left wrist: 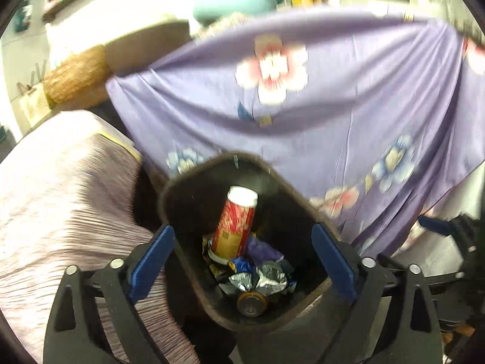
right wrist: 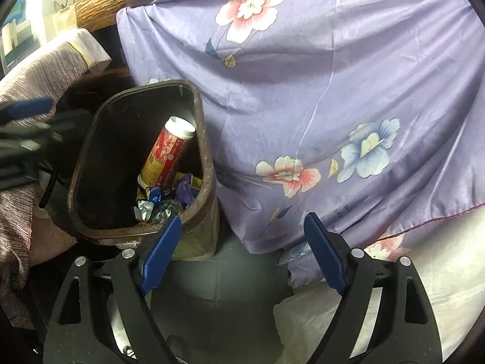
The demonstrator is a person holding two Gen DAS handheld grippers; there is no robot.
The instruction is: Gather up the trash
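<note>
Progress: judging by the load in the bin, the collecting looks well on; the canister, the can and the wrappers already lie inside, and nothing is in either gripper.
Left to do: no loose trash shows outside the bin in either view, though the cloths hide much of the room; a pale sheet [right wrist: 306, 318] at the lower centre of the right view may be a bag or paper, I cannot tell which.
Purple cloth [left wrist: 333, 97]: one, flowered, draped across the upper right of both views, just behind the bin.
Striped cloth [left wrist: 60, 188]: one, lower left of the left view.
Bin [right wrist: 91, 151]: one, brown, open-topped, centre left of the right view and lower centre of the left view.
Left gripper [left wrist: 242, 261]: one, jaws wide apart and empty, hanging over the bin mouth; its blurred fingers also show at the left edge of the right view.
Right gripper [right wrist: 242, 254]: one, jaws open and empty, lower centre, just right of the bin, over dark floor.
Canister [left wrist: 236, 224]: one, red with a white cap, leaning upright inside the bin.
Wrappers [left wrist: 260, 279]: a crumpled heap of foil, blue and purple at the bin bottom; too tangled to count.
Can [left wrist: 251, 303]: one, its round end showing beneath the wrappers.
</note>
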